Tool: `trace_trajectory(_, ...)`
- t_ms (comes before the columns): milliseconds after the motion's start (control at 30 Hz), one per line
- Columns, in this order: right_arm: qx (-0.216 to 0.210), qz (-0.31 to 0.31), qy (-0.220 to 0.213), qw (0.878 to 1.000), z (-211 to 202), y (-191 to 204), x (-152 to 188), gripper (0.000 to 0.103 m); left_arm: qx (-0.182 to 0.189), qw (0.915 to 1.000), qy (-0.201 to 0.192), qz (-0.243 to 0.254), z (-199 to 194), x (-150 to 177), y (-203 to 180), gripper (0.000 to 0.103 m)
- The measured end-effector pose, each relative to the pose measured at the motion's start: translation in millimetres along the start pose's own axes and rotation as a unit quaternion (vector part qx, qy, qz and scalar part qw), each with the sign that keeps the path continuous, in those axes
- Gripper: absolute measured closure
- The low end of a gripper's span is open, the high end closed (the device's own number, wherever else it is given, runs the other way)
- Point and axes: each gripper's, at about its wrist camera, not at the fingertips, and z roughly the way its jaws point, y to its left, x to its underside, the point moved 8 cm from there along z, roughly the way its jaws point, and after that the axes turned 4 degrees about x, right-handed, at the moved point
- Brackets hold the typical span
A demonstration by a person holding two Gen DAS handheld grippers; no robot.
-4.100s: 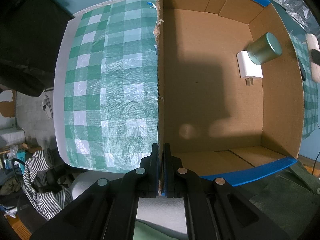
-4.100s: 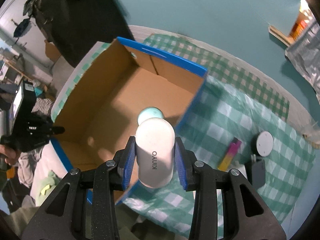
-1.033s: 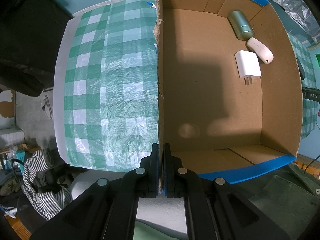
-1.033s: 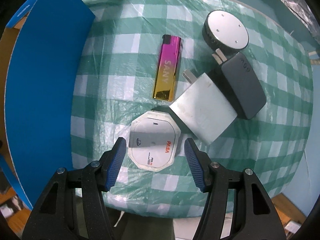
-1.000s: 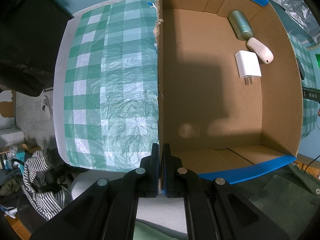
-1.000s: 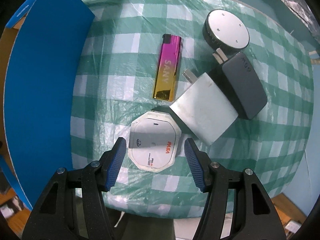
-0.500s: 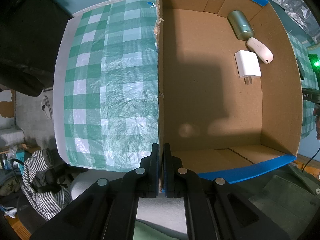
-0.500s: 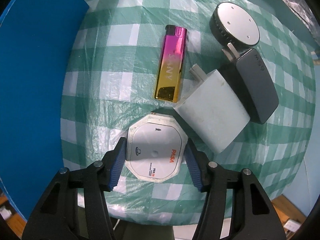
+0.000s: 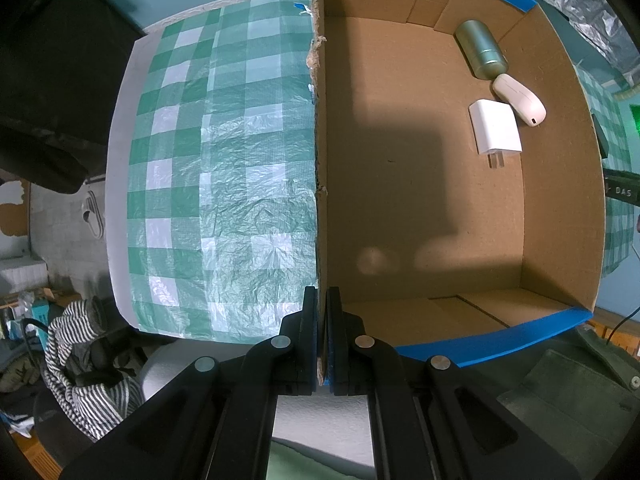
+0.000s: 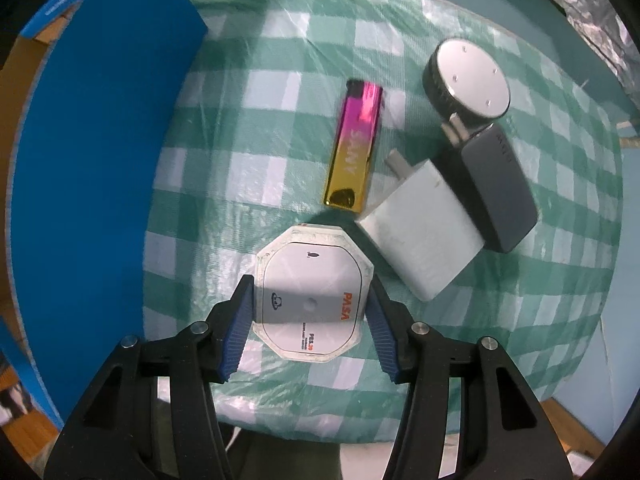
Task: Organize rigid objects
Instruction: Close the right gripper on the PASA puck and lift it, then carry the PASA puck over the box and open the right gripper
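Note:
In the right wrist view, a white octagonal case marked PASA sits between the blue pads of my right gripper. Its jaws are closing and both pads touch the case's sides, above the green checked cloth. In the left wrist view, my left gripper is shut on the torn edge of the cardboard box's left wall. Inside the box, at its far right, lie a green metal cylinder, a white oval device and a white plug charger.
On the cloth beyond the case lie a pink-and-gold lighter, a pale charger, a dark grey charger and a round black puck with a silver top. The box's blue outer wall rises on the left.
My right gripper's jaws have narrowed from either side of the octagonal case until the pads touch it. The left gripper and the box have not moved.

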Motion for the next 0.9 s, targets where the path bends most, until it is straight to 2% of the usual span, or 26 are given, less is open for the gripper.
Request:
trace_trajectory(433,-0.010,-0.031,-0.034,0.999,-64.7,12.5,-4.0,0.049,0.000,1.0000,0.000,-0.001,0.0,0.0,-0.1,0.099)
trace_trajectory(733,-0.026,-0.052,-0.059,0.997,-93.5,27.4,-27.3,0.049,0.000,1.0000,0.000,-0.001,-0.1,0.4,-0.1,0.099)
trace_trajectory(900,-0.036,-0.072,-0.077,0.994,-111.7,49.4,-38.3,0.049,0.000,1.0000,0.000,-0.001,-0.1,0.7,-0.3,0.099)
